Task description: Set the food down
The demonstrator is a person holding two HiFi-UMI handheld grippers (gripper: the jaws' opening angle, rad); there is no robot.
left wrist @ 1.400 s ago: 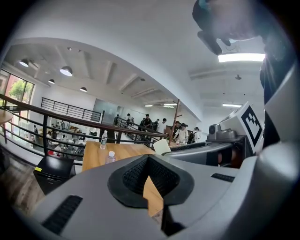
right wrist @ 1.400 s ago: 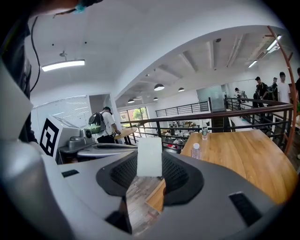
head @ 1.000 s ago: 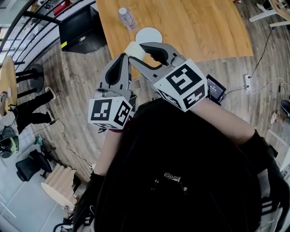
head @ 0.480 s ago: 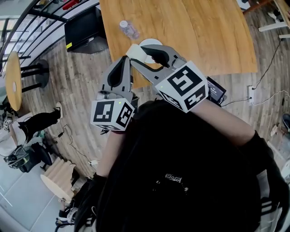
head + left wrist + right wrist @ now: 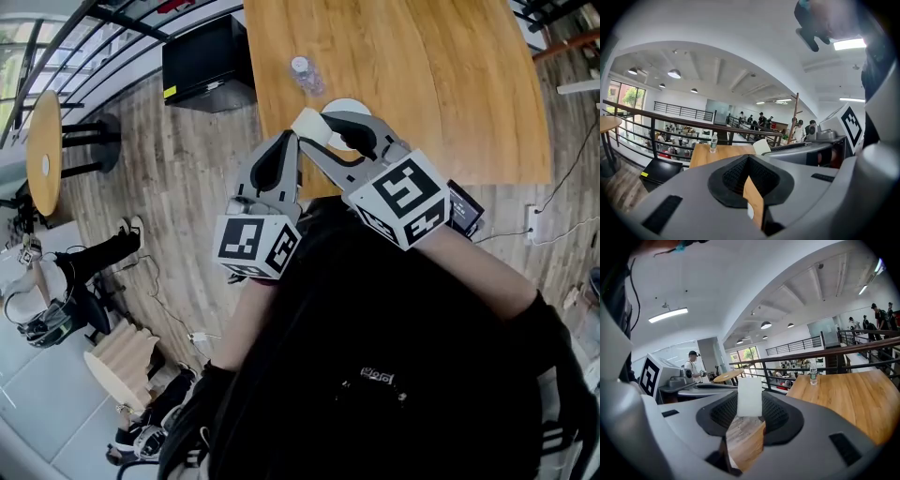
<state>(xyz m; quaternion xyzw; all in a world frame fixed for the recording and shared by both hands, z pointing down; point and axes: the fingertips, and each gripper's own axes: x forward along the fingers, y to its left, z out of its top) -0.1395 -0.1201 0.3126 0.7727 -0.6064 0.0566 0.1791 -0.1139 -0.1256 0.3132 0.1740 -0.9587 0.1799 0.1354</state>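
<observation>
The right hand-held gripper grasped the pale food block near the white plate on the desk, seemingly to set it there, while the left hand-held gripper was clenched on nothing.

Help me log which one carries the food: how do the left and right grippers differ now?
The right gripper is shut on a pale food block; the left gripper is shut on nothing. In the head view, the right gripper lies nearer the white plate than the left gripper. Both carry marker cubes.
</observation>
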